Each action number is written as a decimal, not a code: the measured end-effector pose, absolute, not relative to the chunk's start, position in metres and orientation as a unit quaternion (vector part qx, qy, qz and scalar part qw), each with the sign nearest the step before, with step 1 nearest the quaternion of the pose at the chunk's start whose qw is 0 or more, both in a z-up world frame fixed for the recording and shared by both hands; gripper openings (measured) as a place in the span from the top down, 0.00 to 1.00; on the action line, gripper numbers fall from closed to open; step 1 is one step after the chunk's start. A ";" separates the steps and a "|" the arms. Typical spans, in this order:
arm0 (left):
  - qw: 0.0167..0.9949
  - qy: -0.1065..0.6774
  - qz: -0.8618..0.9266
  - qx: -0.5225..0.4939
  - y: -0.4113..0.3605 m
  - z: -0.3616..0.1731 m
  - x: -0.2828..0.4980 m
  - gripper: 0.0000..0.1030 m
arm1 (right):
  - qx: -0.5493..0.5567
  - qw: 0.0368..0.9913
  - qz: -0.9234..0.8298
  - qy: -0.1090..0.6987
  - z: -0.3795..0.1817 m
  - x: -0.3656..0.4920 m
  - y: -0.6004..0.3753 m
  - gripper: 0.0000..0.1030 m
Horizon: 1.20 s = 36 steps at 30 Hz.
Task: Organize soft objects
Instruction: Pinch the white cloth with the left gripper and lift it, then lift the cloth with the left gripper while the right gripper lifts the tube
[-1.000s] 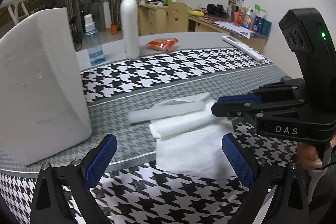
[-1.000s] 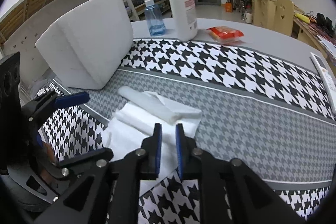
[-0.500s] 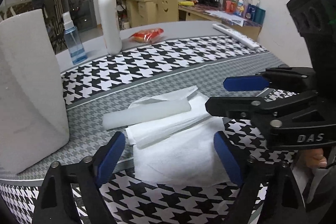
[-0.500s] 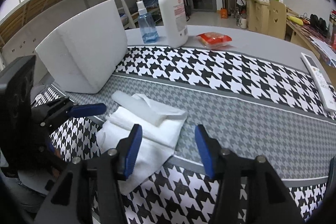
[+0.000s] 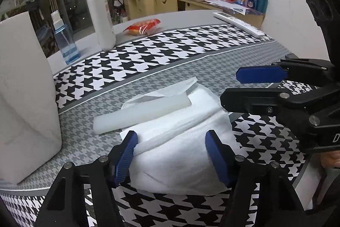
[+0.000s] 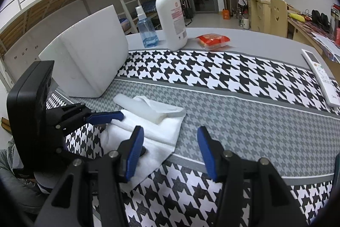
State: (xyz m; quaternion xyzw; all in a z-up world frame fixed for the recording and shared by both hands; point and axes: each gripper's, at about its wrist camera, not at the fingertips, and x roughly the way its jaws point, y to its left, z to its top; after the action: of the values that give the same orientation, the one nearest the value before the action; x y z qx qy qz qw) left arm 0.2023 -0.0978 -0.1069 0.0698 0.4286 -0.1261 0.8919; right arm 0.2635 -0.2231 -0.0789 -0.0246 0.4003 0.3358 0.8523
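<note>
Inventory of the surface [image 5: 191, 20], left to right.

White foam block [image 5: 23, 95]: stands upright at the far left edge of the houndstooth cloth [image 5: 170, 44].

Blue spray bottle [image 5: 63, 39]: upright behind the block, on bare grey surface.

White pump bottle [image 5: 99, 12], red pump head: upright, just beside the spray bottle.

Red snack packet [image 5: 144, 27]: flat, right of the pump bottle, apart from it.

White foam stick [image 5: 140, 114]: lies across the grey band of the cloth, its right end resting on the soft pile.

Folded white cloth [image 5: 182, 154]: the task's soft thing, at the near edge of the surface, partly rolled along its far side; a thin crumpled sheet [image 5: 176, 88] lies on top toward the back.

Left gripper [image 5: 171, 154]: fingers half spread, having just been closing, with the near part of the folded white cloth between them; the left blue pad [image 5: 125, 156] touches the cloth's rolled edge, the right pad stands at its other side, pressing cannot be told.

Right gripper [image 6: 170, 152]: fingers spread, having just opened; the left pad is over the cloth's right corner, the right pad over bare houndstooth cloth, nothing pinched.

White remote control [image 5: 240, 24]: flat at the far right of the surface.

Person's hand [image 5: 331, 159]: partly seen behind the right gripper's body.
</note>
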 end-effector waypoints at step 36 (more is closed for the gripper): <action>0.931 0.338 -0.128 0.053 -0.056 -0.047 0.153 0.93 | -0.035 0.868 0.329 0.371 -0.061 0.248 -0.209 0.45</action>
State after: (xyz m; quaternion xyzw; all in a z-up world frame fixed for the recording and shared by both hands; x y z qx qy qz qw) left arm 0.1527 -0.0564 -0.0466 0.0528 0.3379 -0.1283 0.9309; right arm 0.2483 -0.2085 -0.0611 -0.0353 0.3715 0.3288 0.8676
